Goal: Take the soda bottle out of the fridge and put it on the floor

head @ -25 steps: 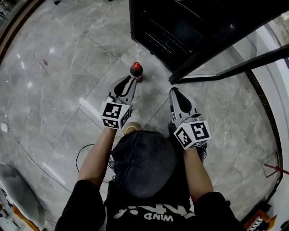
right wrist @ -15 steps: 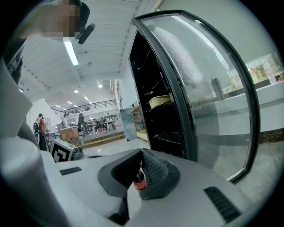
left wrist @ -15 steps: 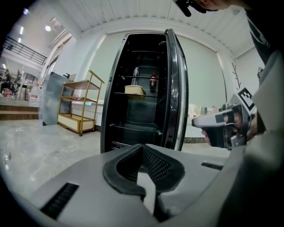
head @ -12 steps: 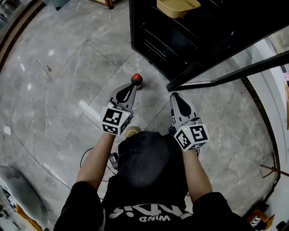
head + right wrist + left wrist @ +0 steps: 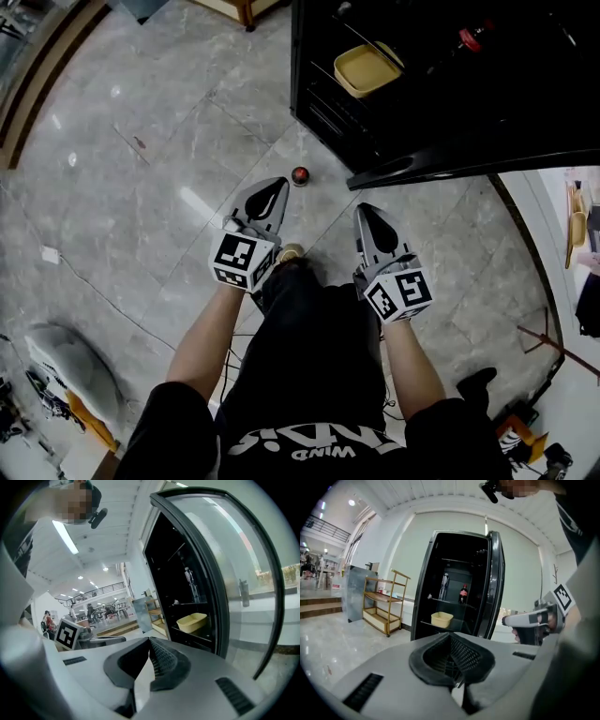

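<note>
Soda bottle (image 5: 300, 175) upright on floor (image 5: 169, 141), as tasked; my left tongs (image 5: 279, 182), right tongs (image 5: 362, 209): pressed together, empty, held clear.

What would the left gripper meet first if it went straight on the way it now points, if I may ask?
Probably the open black fridge, near its pale yellow tub; the left gripper, shut and empty, points level there. Depth unclear.

Three views on one open fridge (image 5: 422, 84)
The floor (image 5: 141, 187) is viewed steeply from overhead; the fridge is faced from low down along the left tool (image 5: 452, 660) and the right tool (image 5: 149, 663); its yellow tub (image 5: 367, 70) is shared by all.
</note>
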`<state>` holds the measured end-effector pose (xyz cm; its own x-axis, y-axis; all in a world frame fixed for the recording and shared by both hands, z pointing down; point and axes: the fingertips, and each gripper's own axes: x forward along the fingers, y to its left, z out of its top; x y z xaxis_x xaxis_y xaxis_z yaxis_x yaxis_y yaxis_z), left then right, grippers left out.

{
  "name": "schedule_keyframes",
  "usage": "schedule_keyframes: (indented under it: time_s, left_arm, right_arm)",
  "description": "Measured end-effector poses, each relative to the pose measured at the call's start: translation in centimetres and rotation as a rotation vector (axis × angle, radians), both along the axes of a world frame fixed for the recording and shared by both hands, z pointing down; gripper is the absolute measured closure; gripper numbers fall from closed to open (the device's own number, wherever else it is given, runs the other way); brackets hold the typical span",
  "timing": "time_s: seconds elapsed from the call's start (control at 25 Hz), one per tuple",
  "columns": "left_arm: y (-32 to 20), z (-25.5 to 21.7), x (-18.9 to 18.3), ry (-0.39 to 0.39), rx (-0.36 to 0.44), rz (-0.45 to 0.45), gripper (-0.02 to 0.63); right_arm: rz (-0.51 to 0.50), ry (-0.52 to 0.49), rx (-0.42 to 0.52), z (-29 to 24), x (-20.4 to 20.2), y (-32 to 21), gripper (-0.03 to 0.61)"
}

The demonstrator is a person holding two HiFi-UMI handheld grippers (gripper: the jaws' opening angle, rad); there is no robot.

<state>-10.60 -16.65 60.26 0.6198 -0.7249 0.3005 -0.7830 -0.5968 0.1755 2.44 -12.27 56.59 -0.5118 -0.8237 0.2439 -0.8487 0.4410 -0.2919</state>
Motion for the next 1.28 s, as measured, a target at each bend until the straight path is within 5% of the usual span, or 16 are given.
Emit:
schedule_keyframes:
  time_s: [0.44, 1.28]
  left_arm:
    - [1.0, -21.9, -0.2, 0.055, -0.012, -0.006, 0.607]
    - [4.4, -37.8, 1.7, 0.089, 0.044, -0.011, 0.607]
  right_arm:
    - [0.003, -0.04, -0.004, -20.1, -0.8, -0.3, 0.555]
    - [0.009, -0.004, 0.029, -33.3, 4.7, 3.2, 0.555]
